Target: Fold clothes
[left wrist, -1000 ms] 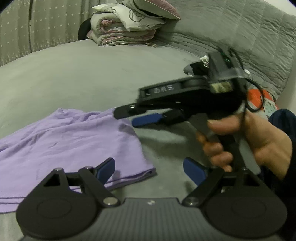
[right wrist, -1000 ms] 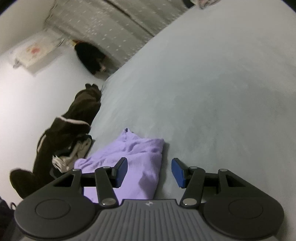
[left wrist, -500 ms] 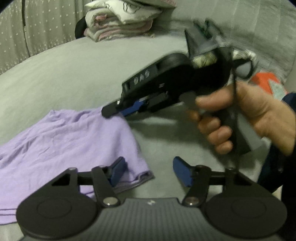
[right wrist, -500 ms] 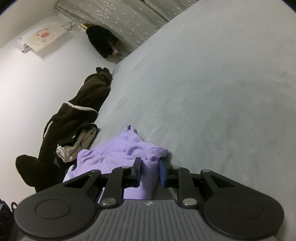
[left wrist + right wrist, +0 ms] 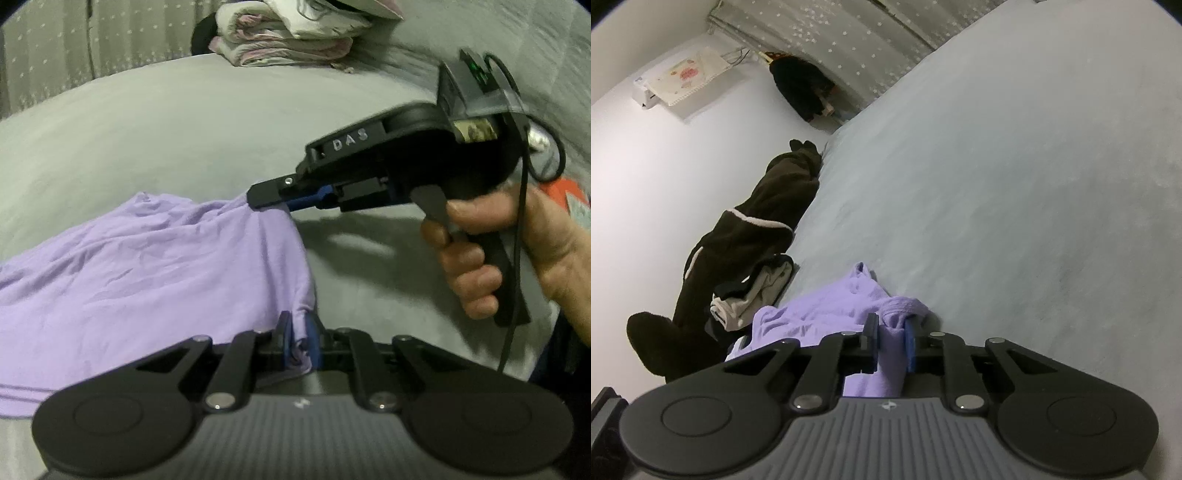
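Both of your grippers were open a second ago; now the left gripper (image 5: 297, 338) is clenched on the near corner of the purple shirt (image 5: 155, 273), and the right gripper (image 5: 891, 341) is closing on the corner at twelve o'clock. The shirt lies rumpled on the grey bed (image 5: 155, 133), ready to lift, with bare cover from twelve to three o'clock; folded bedding (image 5: 291, 33) sits well away.

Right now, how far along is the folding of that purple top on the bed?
Barely started. Done: both corners of one edge are caught. The left gripper is shut on the purple top; the right gripper has the other corner between its pads, its jaws closing. In hand: that edge is gripped, not yet carried over. Left: every fold, since the top lies spread and rumpled on the grey bed.
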A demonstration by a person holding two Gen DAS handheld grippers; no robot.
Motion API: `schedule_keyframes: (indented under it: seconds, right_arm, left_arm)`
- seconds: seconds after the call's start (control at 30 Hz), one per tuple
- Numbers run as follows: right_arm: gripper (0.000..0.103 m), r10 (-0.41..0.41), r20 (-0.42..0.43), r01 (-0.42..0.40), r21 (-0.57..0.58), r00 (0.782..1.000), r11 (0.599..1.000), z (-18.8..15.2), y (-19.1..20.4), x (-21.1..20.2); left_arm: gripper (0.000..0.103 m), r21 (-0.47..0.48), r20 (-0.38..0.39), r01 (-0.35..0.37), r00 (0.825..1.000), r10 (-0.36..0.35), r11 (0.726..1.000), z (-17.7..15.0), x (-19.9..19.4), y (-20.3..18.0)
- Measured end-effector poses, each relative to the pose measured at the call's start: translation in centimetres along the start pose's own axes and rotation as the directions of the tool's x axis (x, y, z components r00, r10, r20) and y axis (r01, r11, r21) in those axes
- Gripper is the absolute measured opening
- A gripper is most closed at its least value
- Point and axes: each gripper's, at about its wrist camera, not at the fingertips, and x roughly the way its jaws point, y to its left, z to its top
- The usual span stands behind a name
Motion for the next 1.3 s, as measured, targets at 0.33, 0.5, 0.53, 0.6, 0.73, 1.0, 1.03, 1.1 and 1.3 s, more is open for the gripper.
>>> schedule_keyframes:
  seconds: [0.33, 0.5, 0.53, 0.6, 0.73, 1.0, 1.03, 1.1, 1.3]
  right_arm:
    - [0.015, -0.036, 0.018, 0.038, -0.102, 0.999, 0.994, 1.2, 5.1, -0.1]
    - [0.015, -0.046, 0.019, 0.048, -0.142, 0.999, 0.989, 1.5, 8.1, 1.1]
    - [0.015, -0.05, 0.019, 0.052, -0.154, 0.999, 0.987, 1.7, 8.8, 1.5]
    - [0.015, -0.058, 0.02, 0.061, -0.177, 0.998, 0.982, 1.9, 10.2, 2.4]
    - [0.015, -0.079, 0.01, 0.079, -0.249, 0.997, 0.965, 2.1, 13.3, 5.1]
    - [0.015, -0.133, -0.05, 0.108, -0.336, 0.99, 0.936, 0.9, 16.0, 11.4]
    - [0.015, -0.135, -0.052, 0.11, -0.335, 0.99, 0.936, 0.7, 16.0, 11.8]
    - [0.015, -0.136, -0.055, 0.111, -0.331, 0.989, 0.937, 0.3, 16.0, 12.4]
    - [0.015, -0.152, -0.052, 0.125, -0.345, 0.987, 0.93, -0.1, 16.5, 13.6]
  left_arm:
    - [0.009, -0.249, 0.138, 0.079, 0.989, -0.045, 0.965, -0.9, -3.9, 4.5]
    - [0.009, -0.325, 0.199, 0.057, 0.98, 0.009, 0.944, -1.6, -5.2, 5.8]
    - [0.009, -0.339, 0.212, 0.055, 0.977, 0.019, 0.939, -1.8, -5.4, 6.1]
    - [0.009, -0.377, 0.237, 0.058, 0.971, 0.036, 0.924, -1.9, -6.4, 7.2]
    - [0.009, -0.482, 0.256, 0.043, 0.962, 0.094, 0.875, -2.4, -8.1, 10.3]
    - [0.009, -0.609, 0.171, -0.063, 0.963, 0.208, 0.791, -3.4, -8.4, 14.7]
    - [0.009, -0.611, 0.158, -0.076, 0.963, 0.216, 0.788, -3.4, -8.3, 14.9]
    - [0.009, -0.617, 0.132, -0.103, 0.964, 0.232, 0.781, -3.4, -8.1, 15.3]
    - [0.009, -0.622, 0.121, -0.12, 0.962, 0.247, 0.774, -3.7, -8.9, 15.5]
